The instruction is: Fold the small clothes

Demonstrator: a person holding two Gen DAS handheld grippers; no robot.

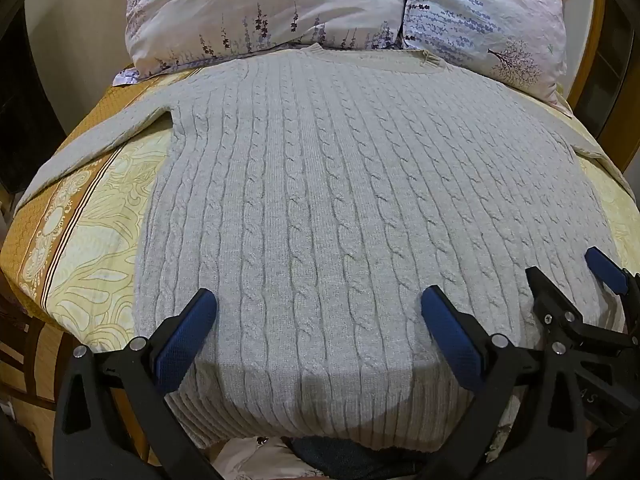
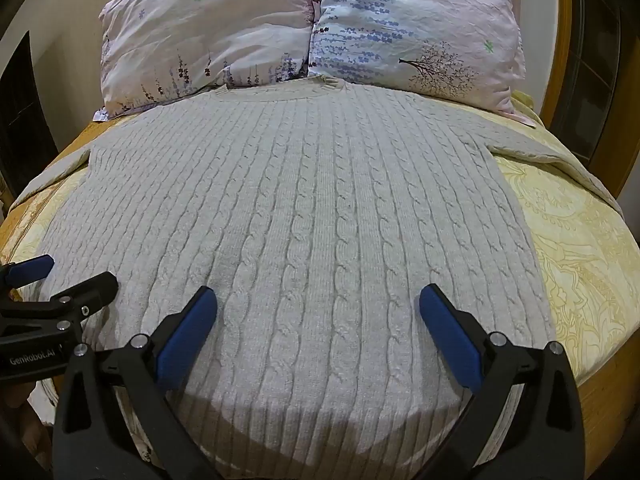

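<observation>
A pale grey cable-knit sweater (image 1: 340, 200) lies spread flat on the bed, neck towards the pillows, hem near me; it also shows in the right wrist view (image 2: 312, 220). Its sleeves stretch out to the left (image 1: 92, 140) and right (image 2: 560, 156). My left gripper (image 1: 318, 308) is open and empty, hovering over the hem's left part. My right gripper (image 2: 318, 308) is open and empty over the hem's right part. The right gripper shows at the right edge of the left wrist view (image 1: 568, 276). The left gripper shows at the left edge of the right wrist view (image 2: 72, 272).
A yellow patterned bedspread (image 2: 580, 248) covers the bed. Two floral pillows (image 2: 208, 40) (image 2: 420, 28) lie at the head, touching the sweater's collar. A wooden bed frame (image 2: 576, 40) rises at the back right. Other clothes (image 1: 320, 460) lie below the hem.
</observation>
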